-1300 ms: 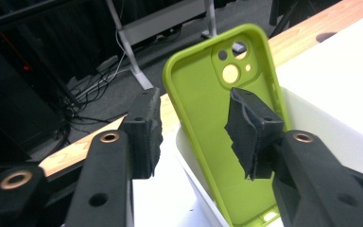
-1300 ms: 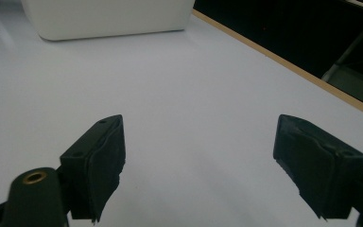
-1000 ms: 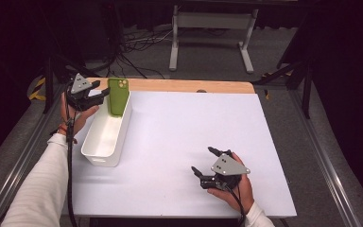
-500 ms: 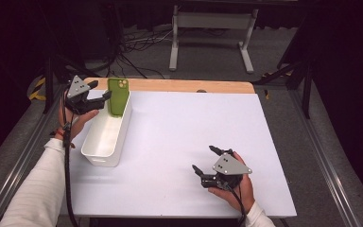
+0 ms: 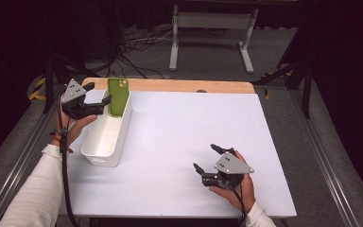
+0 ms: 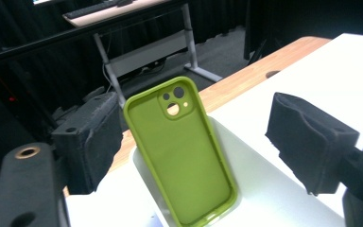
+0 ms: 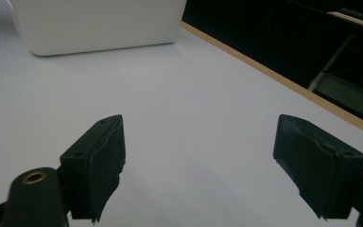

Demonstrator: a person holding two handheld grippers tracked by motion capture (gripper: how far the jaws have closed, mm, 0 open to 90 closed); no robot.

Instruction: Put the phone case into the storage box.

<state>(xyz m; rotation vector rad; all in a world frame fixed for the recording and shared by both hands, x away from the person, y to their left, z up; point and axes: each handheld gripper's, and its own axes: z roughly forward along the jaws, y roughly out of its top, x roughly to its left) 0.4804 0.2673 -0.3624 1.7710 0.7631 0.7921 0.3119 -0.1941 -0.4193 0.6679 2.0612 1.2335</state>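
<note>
White tabletop (image 5: pixel 179 137), wooden edge (image 5: pixel 170 85), dark room

Most of the white tabletop (image 5: pixel 184 127) is wide open — the whole middle and far right are bare, so there's lots of room to pass. The only real obstacles sit far left: the long white plastic bin (image 5: pixel 108 137), with the green phone case (image 5: pixel 118 95) standing upright against its far end. The right gripper (image 5: pixel 207 158) sits open near the right edge.
</note>
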